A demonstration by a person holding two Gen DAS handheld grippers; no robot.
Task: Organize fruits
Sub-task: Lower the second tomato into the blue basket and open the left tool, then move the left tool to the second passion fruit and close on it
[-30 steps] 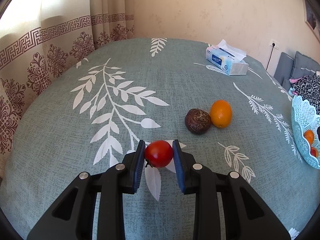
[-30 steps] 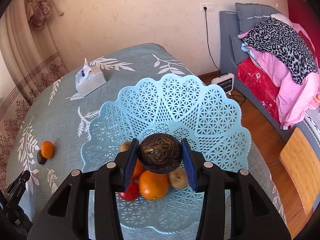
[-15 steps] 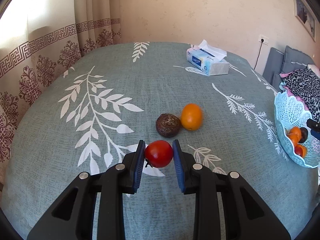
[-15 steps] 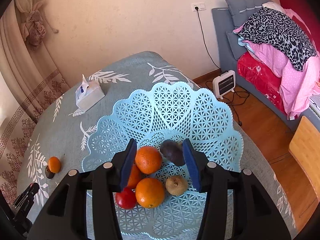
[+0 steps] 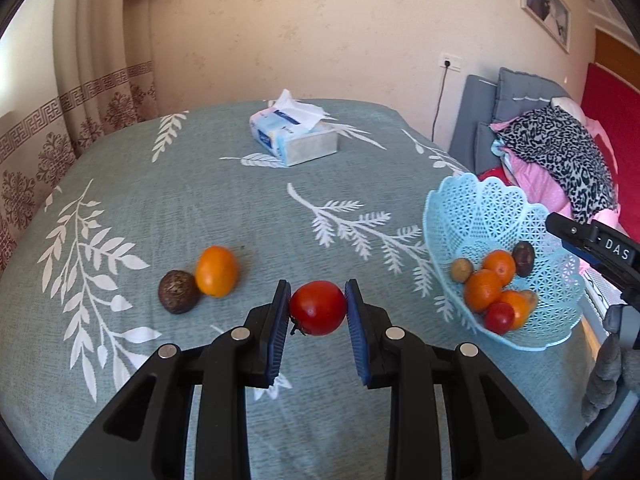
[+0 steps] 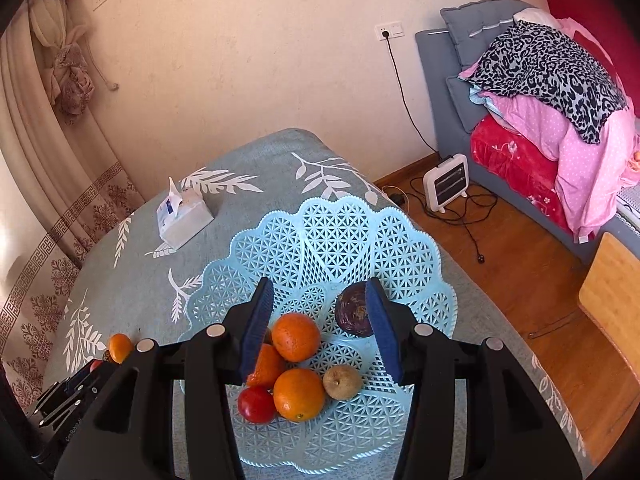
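Note:
My left gripper (image 5: 318, 312) is shut on a red tomato (image 5: 318, 307) and holds it above the tablecloth, left of the light blue lattice basket (image 5: 472, 208). An orange (image 5: 216, 270) and a dark brown wrinkled fruit (image 5: 178, 292) lie on the table to the left. My right gripper (image 6: 318, 326) is open and empty above the basket (image 6: 332, 236). In the basket lie oranges (image 6: 296, 336), a red tomato (image 6: 256, 404), a small brown fruit (image 6: 342, 382) and a dark purple fruit (image 6: 352, 314) by the right finger.
A tissue box (image 5: 292, 138) stands at the far side of the round table (image 5: 200, 184). A curtain (image 5: 36, 128) hangs on the left. A sofa with bedding (image 6: 540, 80) and a small heater (image 6: 446, 180) are on the right, beyond the table edge.
My right gripper opened and let the dark fruit into the basket, then lifted. My left gripper carried the tomato to the right, toward the basket.

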